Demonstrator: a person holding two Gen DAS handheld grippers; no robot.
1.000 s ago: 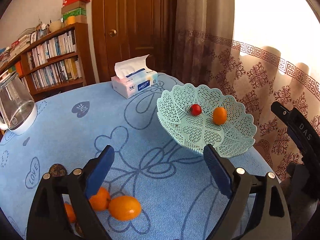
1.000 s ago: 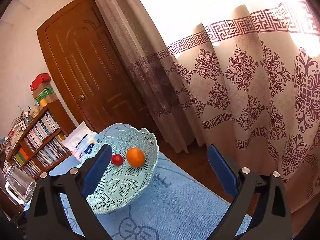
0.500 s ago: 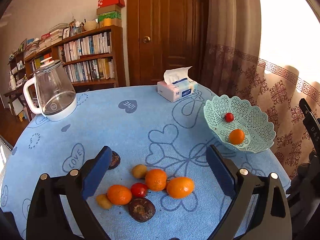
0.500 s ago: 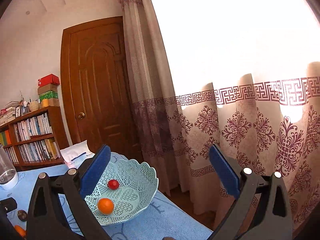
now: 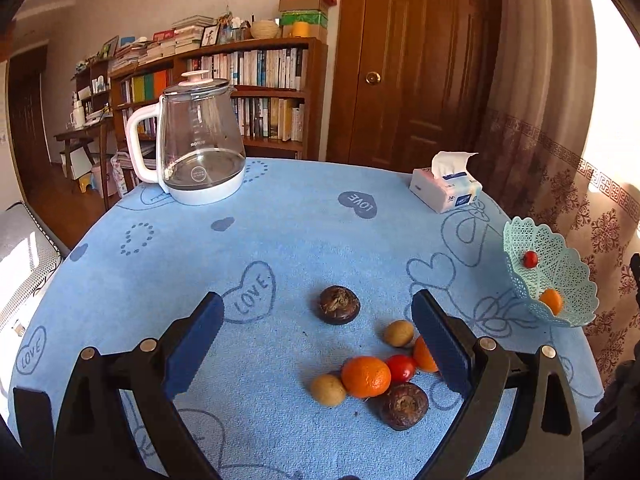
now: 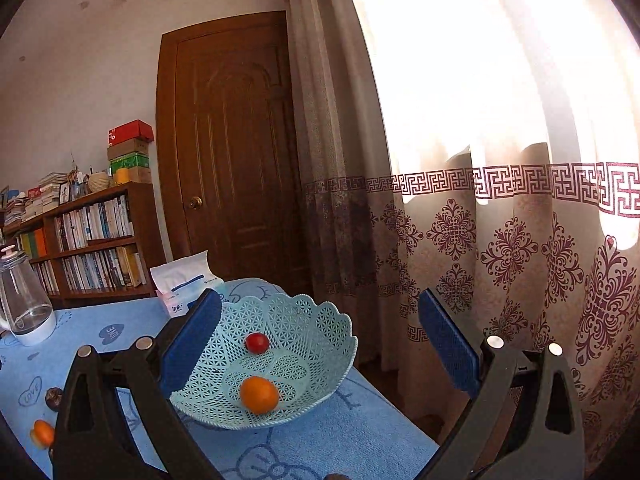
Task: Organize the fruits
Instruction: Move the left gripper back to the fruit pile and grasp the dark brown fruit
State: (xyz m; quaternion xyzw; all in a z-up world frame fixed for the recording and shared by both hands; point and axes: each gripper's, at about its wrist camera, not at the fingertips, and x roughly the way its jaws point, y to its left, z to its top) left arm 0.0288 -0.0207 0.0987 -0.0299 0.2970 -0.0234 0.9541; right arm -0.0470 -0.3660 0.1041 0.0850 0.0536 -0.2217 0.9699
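Loose fruit lies on the blue tablecloth in the left wrist view: an orange [image 5: 365, 376], a cherry tomato [image 5: 401, 368], two small yellow-brown fruits [image 5: 399, 333] [image 5: 327, 389], two dark brown round ones [image 5: 339, 304] [image 5: 403, 405], and another orange [image 5: 423, 354] partly behind the right finger. My left gripper [image 5: 316, 344] hovers open above them, empty. The mint lattice basket [image 5: 568, 280] at the table's right edge holds a tomato [image 5: 530, 259] and an orange [image 5: 551, 301]. My right gripper [image 6: 320, 340] is open and empty over that basket [image 6: 312, 320], with its tomato [image 6: 257, 342] and orange [image 6: 259, 394].
A glass kettle [image 5: 198, 140] stands at the table's far left, a tissue pack [image 5: 446, 190] at the far right. Behind are a bookshelf [image 5: 224, 76], a wooden door [image 5: 412, 60] and patterned curtains [image 6: 500, 240]. The table edge drops off just right of the basket.
The left gripper has swung left and back from the basket, so the loose fruit now lies between its fingers. The right gripper has tilted up and drawn back slightly; both stayed open.
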